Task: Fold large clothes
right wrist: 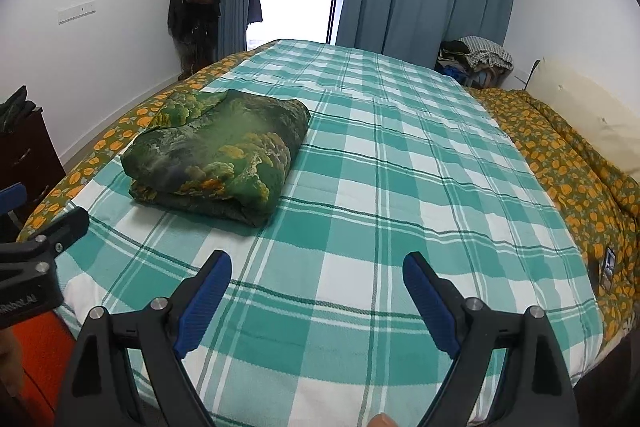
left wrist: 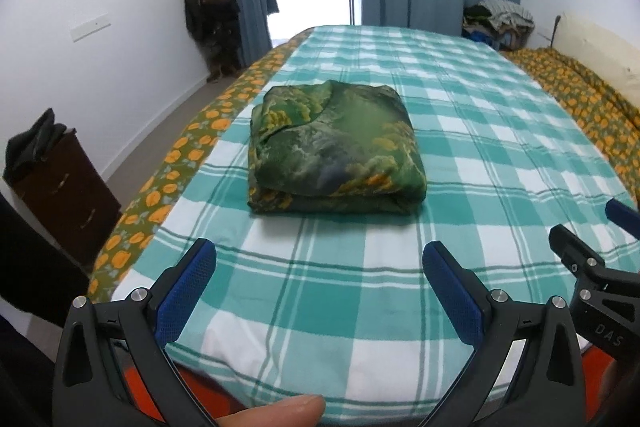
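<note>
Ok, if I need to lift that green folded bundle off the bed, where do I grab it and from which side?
Take the green bundle at its near edge, where the stacked layers end in a thick rounded fold facing both grippers. Come in low from the near side, probably left gripper at the near-left corner and right gripper at the near-right. Both are open and clear of it. The top is smooth, offering little to pinch.

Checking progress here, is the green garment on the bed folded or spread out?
Folded: the green garment lies as a compact, layered bundle on the checked blanket, neither gripper touching it.
</note>
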{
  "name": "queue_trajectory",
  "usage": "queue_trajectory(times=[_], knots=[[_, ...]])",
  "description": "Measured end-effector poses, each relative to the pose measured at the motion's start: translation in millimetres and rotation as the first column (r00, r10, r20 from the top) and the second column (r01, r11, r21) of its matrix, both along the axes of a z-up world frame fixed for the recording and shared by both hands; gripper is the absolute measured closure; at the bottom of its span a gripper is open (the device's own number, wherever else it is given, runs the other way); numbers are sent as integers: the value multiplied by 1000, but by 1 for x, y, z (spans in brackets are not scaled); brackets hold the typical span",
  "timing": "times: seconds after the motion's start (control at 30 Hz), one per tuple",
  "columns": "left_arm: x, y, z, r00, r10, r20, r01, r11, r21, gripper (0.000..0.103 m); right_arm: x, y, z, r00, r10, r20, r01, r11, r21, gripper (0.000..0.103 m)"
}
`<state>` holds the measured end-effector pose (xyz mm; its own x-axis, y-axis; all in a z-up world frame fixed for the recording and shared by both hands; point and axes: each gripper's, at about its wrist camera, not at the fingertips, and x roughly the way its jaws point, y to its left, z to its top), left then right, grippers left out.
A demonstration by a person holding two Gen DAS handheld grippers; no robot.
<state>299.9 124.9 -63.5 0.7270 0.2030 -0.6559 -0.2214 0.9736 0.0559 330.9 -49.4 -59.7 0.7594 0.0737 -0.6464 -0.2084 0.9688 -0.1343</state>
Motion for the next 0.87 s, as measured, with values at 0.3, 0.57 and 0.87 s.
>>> queue_trajectory(times=[0.3, 0.57, 0.87], knots=[[-1, -8, 1, 999, -42, -24, 41, 999, -18, 1, -7, -12, 6, 1000, -11, -8, 11, 999, 46, 14], [-6, 0, 7, 1000, -27, -6, 27, 997, -74, 1, -14, -14, 15, 1000, 8, -22, -7, 997, 81, 14], [-4, -5, 6, 999, -26, -23, 25, 998, -64, 1, -9, -8, 10, 999, 24, -45, -19, 994, 110, 14]])
